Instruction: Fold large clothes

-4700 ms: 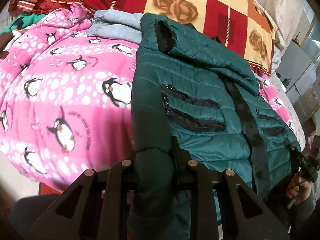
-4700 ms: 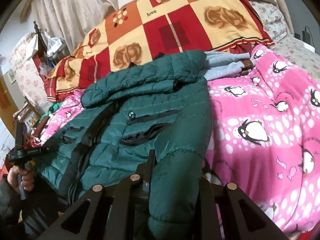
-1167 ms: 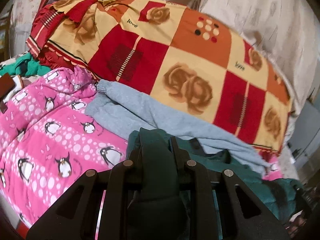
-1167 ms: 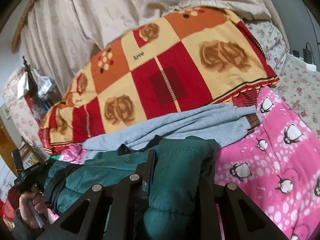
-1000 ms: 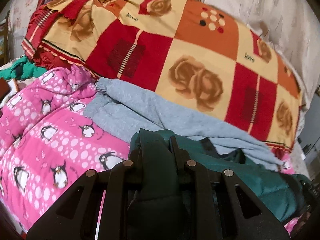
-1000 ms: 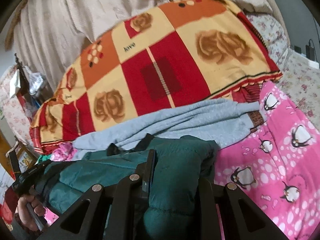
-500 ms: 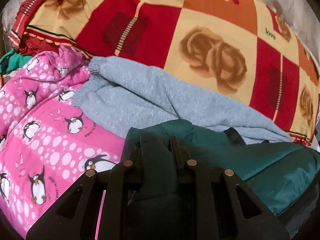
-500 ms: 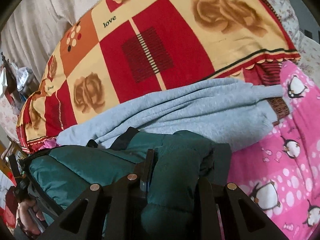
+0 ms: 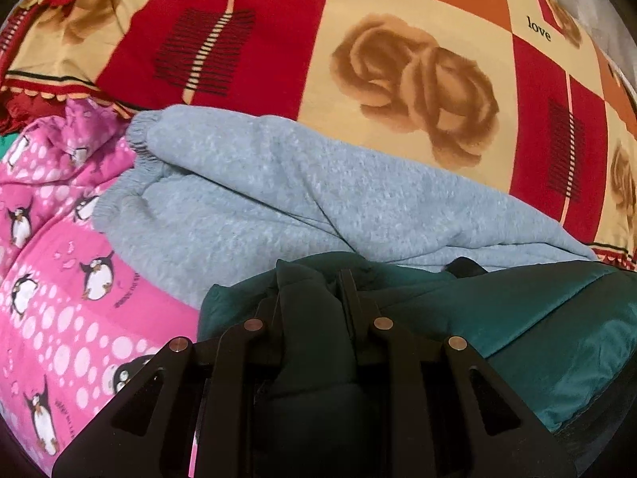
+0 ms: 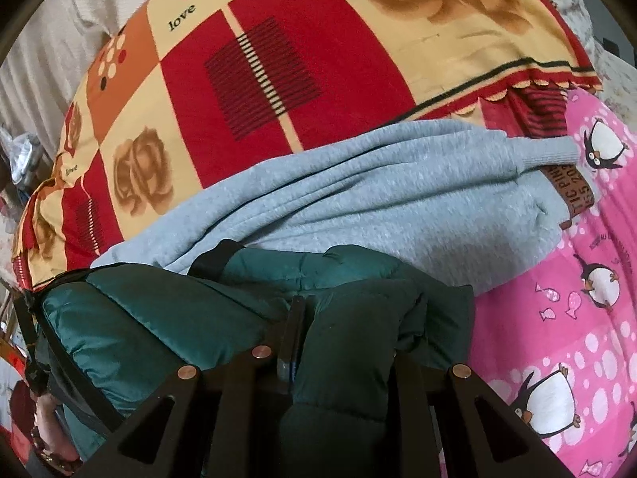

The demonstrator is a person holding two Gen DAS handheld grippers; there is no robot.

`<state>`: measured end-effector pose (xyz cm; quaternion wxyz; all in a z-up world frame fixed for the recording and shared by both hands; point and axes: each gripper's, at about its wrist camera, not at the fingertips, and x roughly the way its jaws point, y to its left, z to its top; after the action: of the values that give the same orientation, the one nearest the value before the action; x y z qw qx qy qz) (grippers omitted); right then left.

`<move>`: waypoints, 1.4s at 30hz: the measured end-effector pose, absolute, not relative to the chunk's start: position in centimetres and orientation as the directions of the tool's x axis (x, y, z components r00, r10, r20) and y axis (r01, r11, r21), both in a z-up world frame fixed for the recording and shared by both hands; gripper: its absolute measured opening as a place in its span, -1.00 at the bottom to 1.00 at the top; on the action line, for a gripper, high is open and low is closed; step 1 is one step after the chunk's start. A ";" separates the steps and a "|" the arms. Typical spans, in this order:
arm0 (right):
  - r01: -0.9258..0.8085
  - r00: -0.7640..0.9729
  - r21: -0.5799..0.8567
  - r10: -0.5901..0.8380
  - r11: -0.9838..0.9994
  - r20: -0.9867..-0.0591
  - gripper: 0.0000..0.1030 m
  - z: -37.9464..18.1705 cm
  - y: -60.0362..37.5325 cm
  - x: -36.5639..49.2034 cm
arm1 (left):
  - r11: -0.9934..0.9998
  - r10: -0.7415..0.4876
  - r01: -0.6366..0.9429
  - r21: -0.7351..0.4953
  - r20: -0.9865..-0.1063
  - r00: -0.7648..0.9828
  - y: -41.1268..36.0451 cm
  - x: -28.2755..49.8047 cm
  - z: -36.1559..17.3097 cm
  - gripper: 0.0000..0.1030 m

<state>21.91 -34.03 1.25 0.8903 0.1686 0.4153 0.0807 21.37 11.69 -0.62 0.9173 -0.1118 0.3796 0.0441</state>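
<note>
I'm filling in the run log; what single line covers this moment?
left gripper: shut on green jacket | right gripper: shut on green jacket | jacket edge against grey sweatshirt | on pink penguin blanket

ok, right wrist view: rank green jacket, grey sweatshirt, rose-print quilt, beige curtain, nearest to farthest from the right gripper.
1. Green jacket: clamped in the right gripper, bottom centre.
2. Grey sweatshirt: just beyond the jacket, mid-frame, lying on the pink penguin blanket.
3. Rose-print quilt: piled behind the sweatshirt, upper frame.
4. Beige curtain: far background, upper left.
</note>
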 end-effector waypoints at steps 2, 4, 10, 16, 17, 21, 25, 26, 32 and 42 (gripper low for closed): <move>-0.002 0.638 0.371 0.287 0.929 -0.714 -0.71 1.1 -34.0 22.1 | 0.970 -0.008 -0.165 -0.179 -0.703 0.711 11.8 21.3 -0.7 -0.61; -0.002 0.633 0.389 0.302 0.921 -0.713 -0.69 1.0 -34.2 22.2 | 0.969 -0.011 -0.165 -0.183 -0.701 0.713 11.8 21.2 -0.6 -0.59; 0.011 0.637 0.491 0.373 0.871 -0.675 -0.56 0.9 -35.4 21.9 | 0.947 -0.069 -0.172 -0.271 -0.695 0.716 12.7 20.6 -0.2 -0.51; 0.073 0.640 0.578 0.406 0.813 -0.652 -0.41 1.6 -36.2 21.6 | 0.945 -0.073 -0.179 -0.273 -0.711 0.699 12.7 20.7 0.1 -0.49; 0.076 0.646 0.587 0.408 0.806 -0.645 -0.37 1.8 -36.3 21.5 | 0.945 -0.072 -0.180 -0.272 -0.712 0.699 12.7 20.7 0.2 -0.48; 0.075 0.650 0.594 0.412 0.801 -0.638 -0.32 2.1 -36.2 21.4 | 0.953 -0.049 -0.181 -0.245 -0.710 0.703 12.3 20.4 0.3 -0.48; 0.071 0.646 0.582 0.407 0.810 -0.646 -0.32 2.1 -36.0 21.4 | 0.962 0.002 -0.192 -0.192 -0.701 0.713 11.5 20.0 0.5 -0.48; 0.071 0.646 0.579 0.405 0.812 -0.647 -0.32 2.0 -36.0 21.4 | 0.965 0.011 -0.192 -0.180 -0.700 0.714 11.4 19.9 0.5 -0.48; 0.086 0.653 0.576 0.390 0.813 -0.649 -0.27 2.0 -35.9 21.3 | 0.966 0.021 -0.194 -0.169 -0.700 0.714 11.3 19.9 0.5 -0.48; 0.059 0.677 0.616 0.423 0.785 -0.603 0.58 2.8 -35.3 20.7 | 0.969 0.032 -0.195 -0.153 -0.702 0.711 11.0 19.8 0.6 -0.47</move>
<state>20.71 -35.34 2.76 0.8615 0.3103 0.3879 0.1055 19.80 11.04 0.61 0.9186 -0.1085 0.3750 0.0616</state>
